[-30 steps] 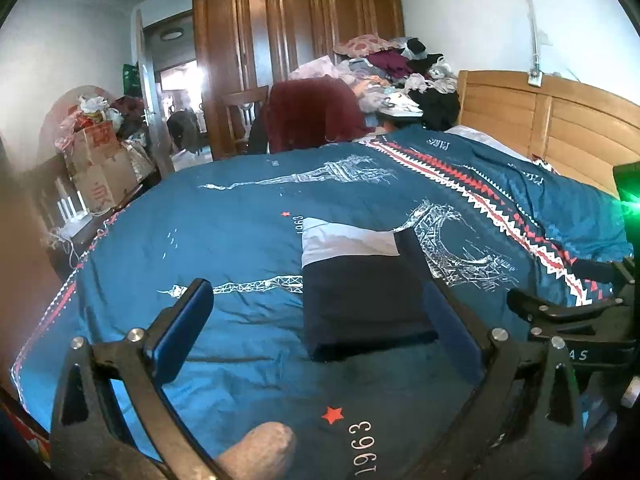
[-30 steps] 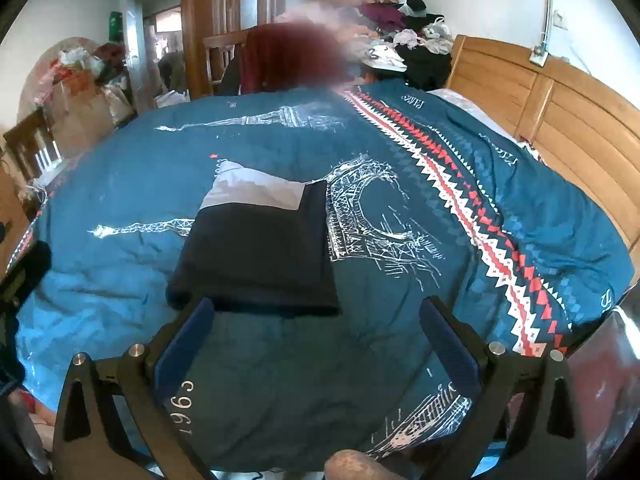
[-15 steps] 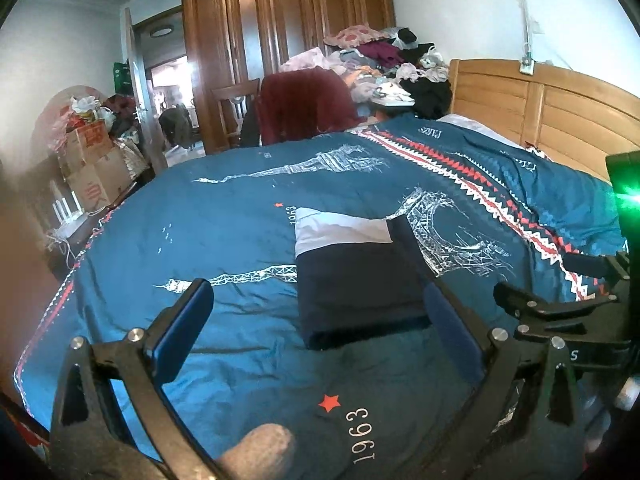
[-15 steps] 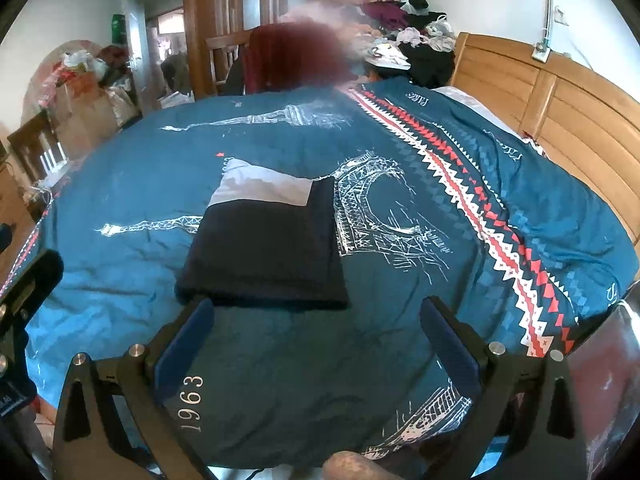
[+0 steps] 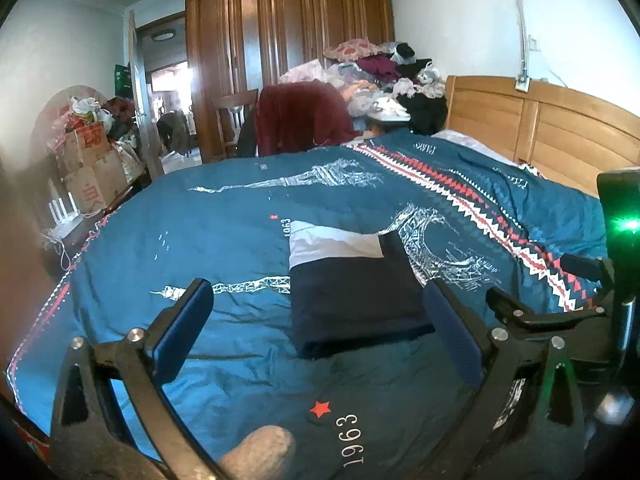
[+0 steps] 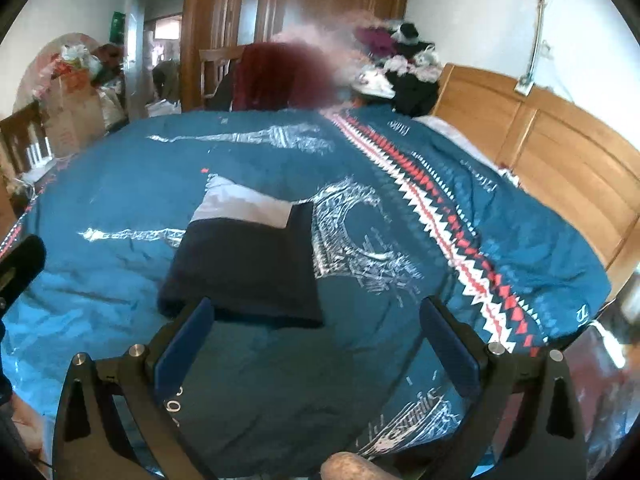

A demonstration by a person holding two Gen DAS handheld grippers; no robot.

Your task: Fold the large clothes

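The left gripper (image 5: 316, 332) and the right gripper (image 6: 316, 340) both stand wide apart, holding nothing. Just beyond them, a folded dark garment (image 5: 352, 300) lies flat on the blue bedcover (image 5: 240, 216). Behind stands a wooden wardrobe (image 5: 288, 48).

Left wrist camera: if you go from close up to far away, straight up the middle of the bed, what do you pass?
Red star on the blue bedcover → folded dark garment → its white part → dark red clothing on the chair → wooden wardrobe.
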